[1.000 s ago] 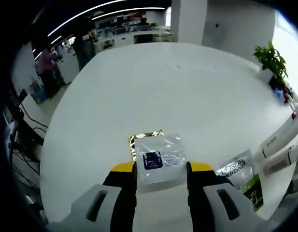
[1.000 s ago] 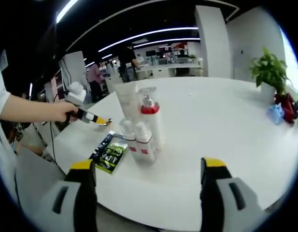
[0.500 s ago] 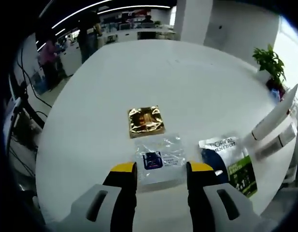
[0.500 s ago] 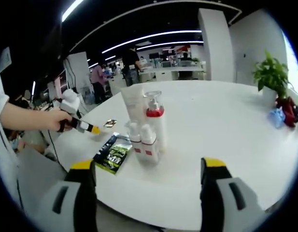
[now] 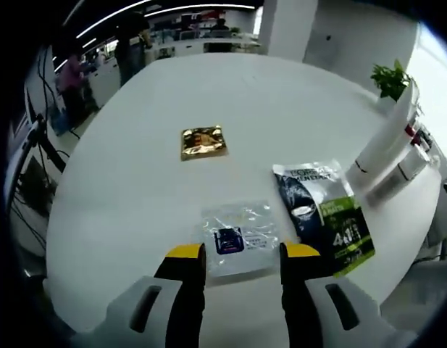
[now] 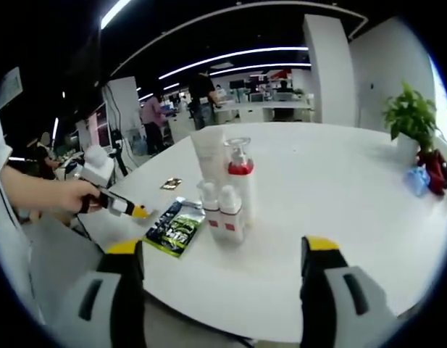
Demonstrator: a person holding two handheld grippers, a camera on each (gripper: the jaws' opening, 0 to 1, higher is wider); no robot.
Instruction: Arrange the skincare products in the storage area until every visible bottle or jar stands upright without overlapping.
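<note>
My left gripper [image 5: 243,250] is shut on a clear sachet [image 5: 240,233] with a dark blue label, held above the white table [image 5: 245,94]. A gold sachet [image 5: 203,141] lies flat farther out. A dark and green sachet [image 5: 321,217] lies to the right, next to a white tube [image 5: 386,141]. In the right gripper view the white tube [image 6: 209,156], a pump bottle [image 6: 240,177] with a red band and two small white bottles [image 6: 219,214] stand upright in a tight group. My right gripper [image 6: 223,250] is open, well short of them.
A potted plant [image 6: 411,116] stands at the far right of the table, with blue and red items [image 6: 426,170] beside it. A person's hand [image 6: 60,196] holds the left gripper at the table's left edge. People and desks fill the background.
The left gripper has drawn back with the clear sachet in its jaws. That uncovered the gold sachet and brought the green sachet into fuller view. The right gripper has barely moved.
</note>
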